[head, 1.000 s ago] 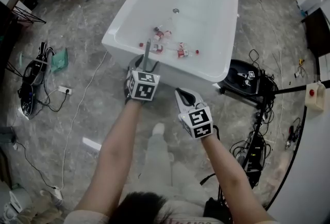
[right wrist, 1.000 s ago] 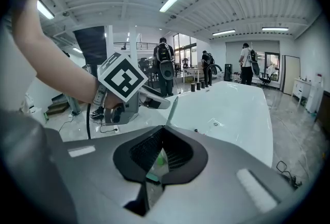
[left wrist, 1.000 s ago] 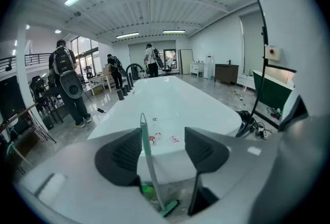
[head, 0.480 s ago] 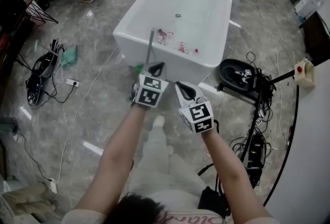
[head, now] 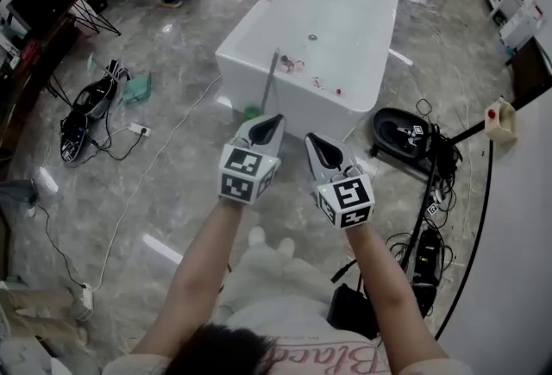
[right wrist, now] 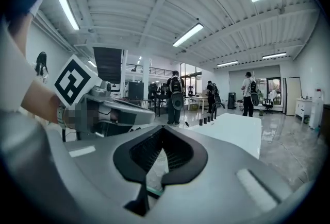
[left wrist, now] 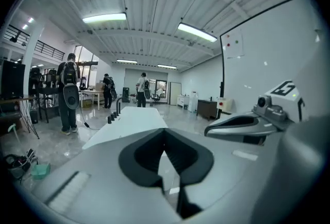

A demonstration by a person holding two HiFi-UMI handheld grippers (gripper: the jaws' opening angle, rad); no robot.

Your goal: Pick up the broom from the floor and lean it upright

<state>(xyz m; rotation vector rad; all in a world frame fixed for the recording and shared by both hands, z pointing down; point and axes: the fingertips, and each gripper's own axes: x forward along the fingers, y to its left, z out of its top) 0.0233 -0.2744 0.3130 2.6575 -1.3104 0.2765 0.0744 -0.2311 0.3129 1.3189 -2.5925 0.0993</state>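
The broom (head: 271, 78) stands upright against the near wall of the white bathtub (head: 336, 112). Its grey handle leans on the rim, and what seems to be its green head sits on the marble floor (head: 172, 184), though that part is small. Both grippers are held out nearer the person, clear of the broom. The left gripper (head: 275, 119) has its jaws together with nothing between them. The right gripper (head: 311, 140), just beside it on the right, is likewise closed and empty.

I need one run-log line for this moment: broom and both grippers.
broom: upright, leaning on bathtub | left gripper: shut, empty, apart from broom | right gripper: shut, empty
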